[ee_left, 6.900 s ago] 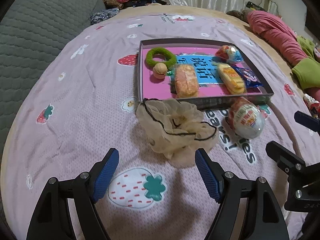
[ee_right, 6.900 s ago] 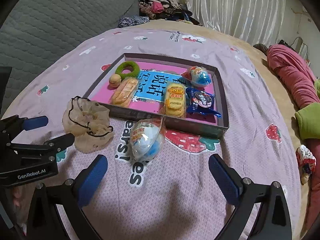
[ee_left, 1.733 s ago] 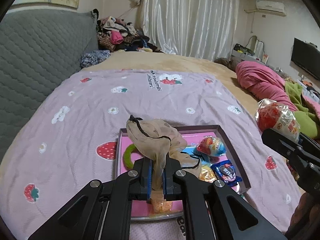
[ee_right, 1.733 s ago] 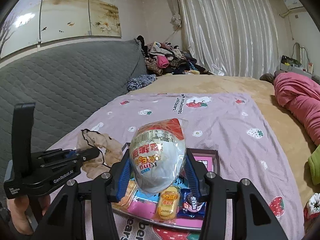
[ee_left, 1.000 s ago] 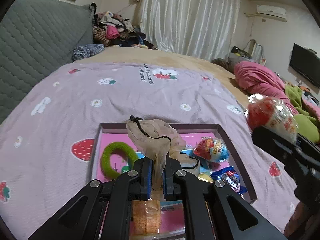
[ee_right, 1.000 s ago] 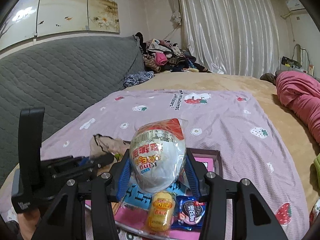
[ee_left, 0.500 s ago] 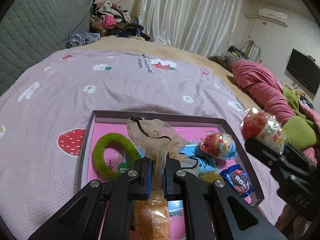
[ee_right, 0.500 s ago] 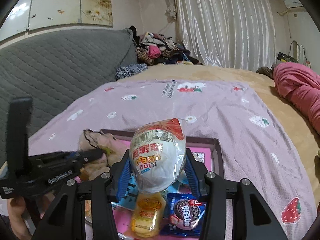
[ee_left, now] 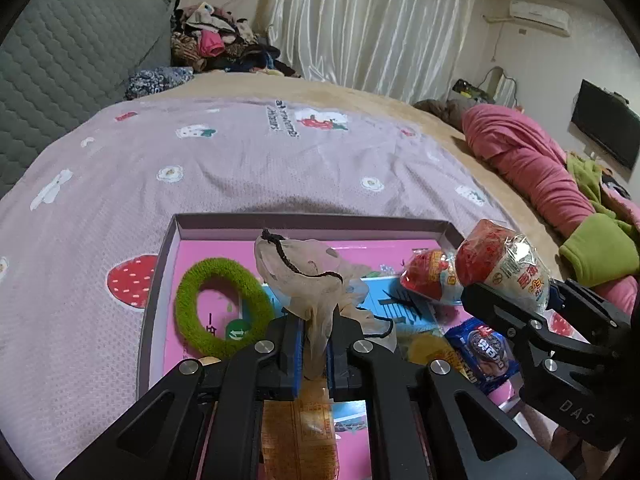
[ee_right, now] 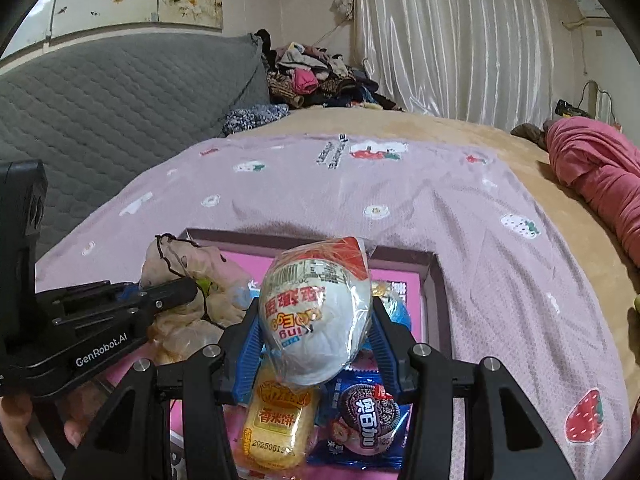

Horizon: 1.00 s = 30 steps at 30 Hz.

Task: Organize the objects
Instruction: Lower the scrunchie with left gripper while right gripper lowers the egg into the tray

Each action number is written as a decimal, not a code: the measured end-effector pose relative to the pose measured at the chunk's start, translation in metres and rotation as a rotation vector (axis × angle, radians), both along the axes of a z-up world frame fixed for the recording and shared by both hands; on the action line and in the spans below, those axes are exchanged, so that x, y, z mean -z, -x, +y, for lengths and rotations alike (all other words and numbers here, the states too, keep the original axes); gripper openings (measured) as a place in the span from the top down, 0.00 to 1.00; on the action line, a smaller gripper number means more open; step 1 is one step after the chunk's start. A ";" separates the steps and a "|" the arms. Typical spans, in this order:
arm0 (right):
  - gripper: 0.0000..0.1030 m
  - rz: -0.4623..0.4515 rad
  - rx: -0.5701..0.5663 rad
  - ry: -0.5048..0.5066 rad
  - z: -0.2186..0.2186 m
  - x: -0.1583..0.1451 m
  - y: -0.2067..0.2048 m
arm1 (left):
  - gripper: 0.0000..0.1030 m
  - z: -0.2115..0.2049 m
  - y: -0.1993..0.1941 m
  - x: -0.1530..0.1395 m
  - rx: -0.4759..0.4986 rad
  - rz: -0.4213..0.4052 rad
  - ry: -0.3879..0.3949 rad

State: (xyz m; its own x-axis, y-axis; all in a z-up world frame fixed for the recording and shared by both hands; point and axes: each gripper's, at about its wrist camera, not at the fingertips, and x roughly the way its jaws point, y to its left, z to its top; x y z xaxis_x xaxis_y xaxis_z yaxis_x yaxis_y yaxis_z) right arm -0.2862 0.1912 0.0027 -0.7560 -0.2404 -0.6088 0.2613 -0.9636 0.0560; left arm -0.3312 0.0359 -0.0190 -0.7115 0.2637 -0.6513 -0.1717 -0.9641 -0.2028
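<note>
My left gripper (ee_left: 314, 344) is shut on a beige gauzy scrunchie (ee_left: 308, 276) with a black cord, held above the shallow box (ee_left: 280, 222) with a pink floor. My right gripper (ee_right: 316, 344) is shut on a large wrapped egg toy (ee_right: 316, 316), white with a red top, also over the box (ee_right: 434, 280). The egg toy (ee_left: 504, 264) and right gripper (ee_left: 520, 312) show at the right of the left wrist view. The scrunchie (ee_right: 188, 276) and left gripper (ee_right: 172, 294) show at the left of the right wrist view.
Inside the box lie a green fuzzy ring (ee_left: 222, 308), a smaller wrapped egg (ee_left: 430, 280), a yellow cake pack (ee_right: 280, 424), a blue cookie pack (ee_right: 364, 416) and an orange snack pack (ee_left: 298, 432). The box rests on a pink strawberry blanket (ee_left: 240, 160). Pink bedding (ee_left: 528, 172) lies right.
Both grippers have sunk toward the box with their loads. The box and its contents now look larger and nearer in both views. Neither grip has changed.
</note>
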 end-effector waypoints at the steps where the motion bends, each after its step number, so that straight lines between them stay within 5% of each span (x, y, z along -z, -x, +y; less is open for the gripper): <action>1: 0.51 -0.002 -0.004 -0.002 -0.001 0.001 0.000 | 0.92 0.000 0.001 0.001 0.003 0.000 -0.003; 30: 0.51 -0.094 0.020 -0.082 -0.003 0.033 0.014 | 0.87 0.011 0.009 0.024 0.016 -0.076 0.076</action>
State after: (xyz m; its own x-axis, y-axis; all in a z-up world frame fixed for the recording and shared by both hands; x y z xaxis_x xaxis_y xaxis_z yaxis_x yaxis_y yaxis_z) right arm -0.3005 0.1883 -0.0304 -0.6987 -0.1718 -0.6945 0.2388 -0.9711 0.0000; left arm -0.3404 0.0469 -0.0431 -0.6555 0.2223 -0.7218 -0.1736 -0.9745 -0.1424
